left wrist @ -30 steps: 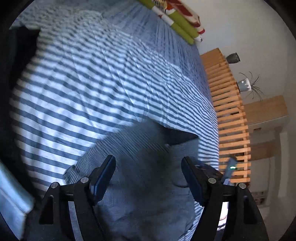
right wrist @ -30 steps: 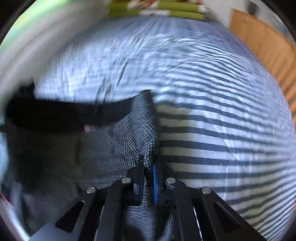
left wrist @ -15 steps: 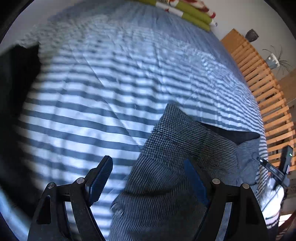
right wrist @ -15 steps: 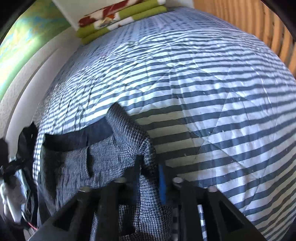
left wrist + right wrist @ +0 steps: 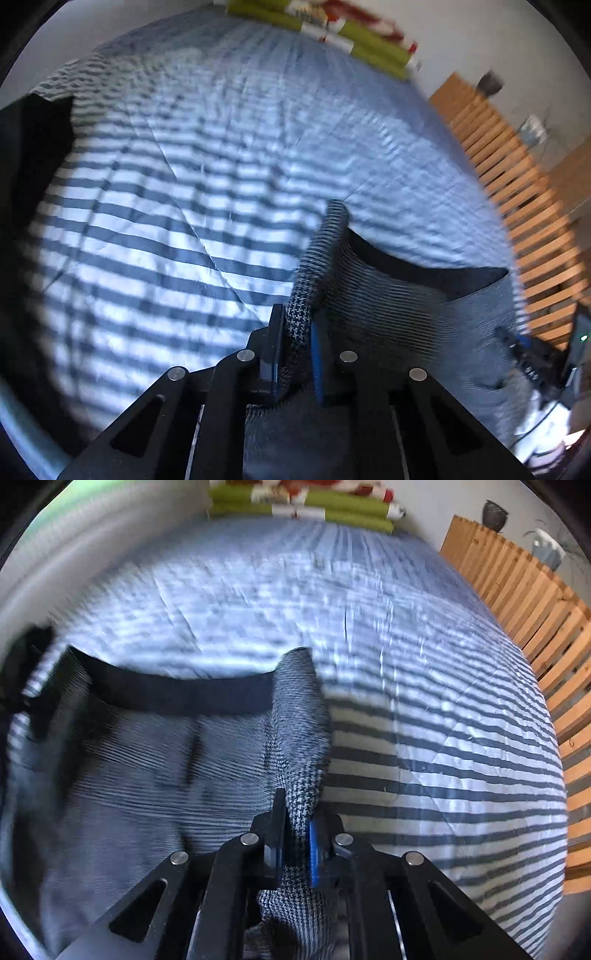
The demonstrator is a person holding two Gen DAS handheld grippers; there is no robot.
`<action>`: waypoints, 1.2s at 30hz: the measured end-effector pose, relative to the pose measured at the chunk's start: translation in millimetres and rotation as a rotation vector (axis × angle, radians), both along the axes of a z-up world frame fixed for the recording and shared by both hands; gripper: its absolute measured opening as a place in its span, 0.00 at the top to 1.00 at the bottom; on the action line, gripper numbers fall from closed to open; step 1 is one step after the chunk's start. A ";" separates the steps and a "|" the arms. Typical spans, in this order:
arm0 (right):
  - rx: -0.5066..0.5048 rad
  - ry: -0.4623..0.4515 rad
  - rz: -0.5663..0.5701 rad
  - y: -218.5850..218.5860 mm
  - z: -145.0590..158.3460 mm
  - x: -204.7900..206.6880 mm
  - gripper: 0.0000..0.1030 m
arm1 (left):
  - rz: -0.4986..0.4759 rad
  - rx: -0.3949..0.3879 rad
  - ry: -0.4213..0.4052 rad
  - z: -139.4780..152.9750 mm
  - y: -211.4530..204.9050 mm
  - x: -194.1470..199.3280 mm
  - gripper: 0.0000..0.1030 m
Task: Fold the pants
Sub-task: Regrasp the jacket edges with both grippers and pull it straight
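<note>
The checked grey pants (image 5: 399, 295) lie on the bed's striped duvet (image 5: 155, 221), filling the view from 3 to 6 o'clock in the left wrist view and from 6 to 9 o'clock in the right wrist view. The left gripper (image 5: 297, 343) has just closed its jaws, and they now pinch a raised ridge of the fabric's edge. The right gripper (image 5: 295, 834), after a brief loosening, has closed again on the opposite edge (image 5: 301, 738), beside the black waistband lining (image 5: 177, 692). With both outer edges held, the garment can likely be lifted taut and carried over evenly. Folded green blankets (image 5: 314, 506) sit at 12 o'clock.
</note>
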State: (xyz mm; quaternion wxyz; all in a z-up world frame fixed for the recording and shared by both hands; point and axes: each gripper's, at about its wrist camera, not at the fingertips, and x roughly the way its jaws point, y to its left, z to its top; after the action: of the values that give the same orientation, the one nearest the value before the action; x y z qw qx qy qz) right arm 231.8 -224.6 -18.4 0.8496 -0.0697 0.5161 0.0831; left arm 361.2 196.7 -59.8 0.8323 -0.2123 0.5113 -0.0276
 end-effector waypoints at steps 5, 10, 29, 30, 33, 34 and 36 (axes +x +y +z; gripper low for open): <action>0.137 -0.131 0.000 -12.2 85.6 -59.8 0.92 | -0.009 -0.014 -0.115 75.4 6.2 -68.1 0.87; 0.243 -0.272 0.056 -8.8 188.5 -149.5 0.92 | -0.006 -0.029 -0.286 187.4 18.9 -170.4 0.87; 0.259 -0.116 0.013 -6.3 221.7 -230.8 0.92 | 0.051 -0.035 -0.254 281.3 61.9 -329.2 1.00; 0.216 -0.075 -0.029 -8.1 188.6 -207.5 0.92 | 0.019 -0.074 -0.198 249.6 56.2 -316.3 0.97; 0.160 0.058 -0.126 -27.6 109.8 -159.1 0.92 | -0.056 -0.073 -0.103 188.7 32.4 -303.7 0.89; 0.145 0.091 -0.153 -36.6 88.1 -148.4 0.92 | -0.075 -0.055 -0.083 171.3 23.6 -302.5 0.85; 0.103 0.136 -0.179 -54.0 51.9 -134.6 0.92 | -0.136 -0.044 -0.030 135.2 0.1 -297.2 0.38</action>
State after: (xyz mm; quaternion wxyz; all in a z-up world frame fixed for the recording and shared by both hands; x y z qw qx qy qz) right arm 97.2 -278.7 33.6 0.8190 0.0263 0.5719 0.0377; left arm 64.0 196.8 75.4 0.8312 -0.1947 0.5113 -0.0987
